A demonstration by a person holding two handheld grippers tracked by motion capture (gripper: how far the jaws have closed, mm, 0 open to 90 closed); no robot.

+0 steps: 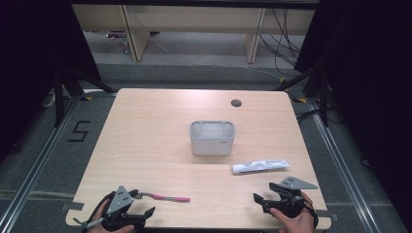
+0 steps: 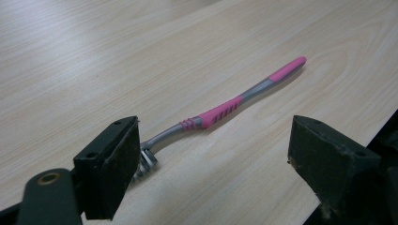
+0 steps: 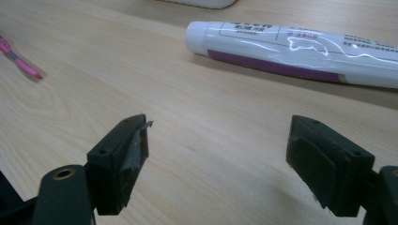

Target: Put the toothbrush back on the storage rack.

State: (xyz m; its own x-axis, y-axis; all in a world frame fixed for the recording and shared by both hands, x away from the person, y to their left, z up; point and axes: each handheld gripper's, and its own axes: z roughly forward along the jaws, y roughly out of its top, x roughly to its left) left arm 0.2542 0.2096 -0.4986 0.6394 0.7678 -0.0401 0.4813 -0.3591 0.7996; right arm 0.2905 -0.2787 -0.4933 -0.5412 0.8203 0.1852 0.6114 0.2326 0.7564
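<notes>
Pink and grey, a toothbrush [image 1: 164, 196] lies flat on the pale wooden table [image 1: 145, 141] near its front edge, just beside the left gripper [image 1: 141, 206]. Its long axis runs almost level across the high view: bristle head toward the left gripper, pink handle tip pointing right, toward the table's middle. The left gripper's jaws stand wide apart and hold nothing.

A white toothpaste tube [image 1: 259, 166] with a purple stripe lies flat farther right, ahead of the right gripper [image 1: 260, 200]. Its long axis also runs across the table, tilted slightly, with the cap end at the left. The right gripper's jaws stand wide apart and empty, well short of the tube.

From above, a grey holder cup [image 1: 212, 138] stands upright near the table's centre, behind both items.

The left gripper view adds detail: the toothbrush [image 2: 220, 112] has its bristles facing down beside one jaw, a ribbed pink grip and a grey neck. The right gripper view shows the toothpaste tube [image 3: 300, 54] with small printed text, too small to read, and the toothbrush's pink tip [image 3: 19, 58] far off.
</notes>
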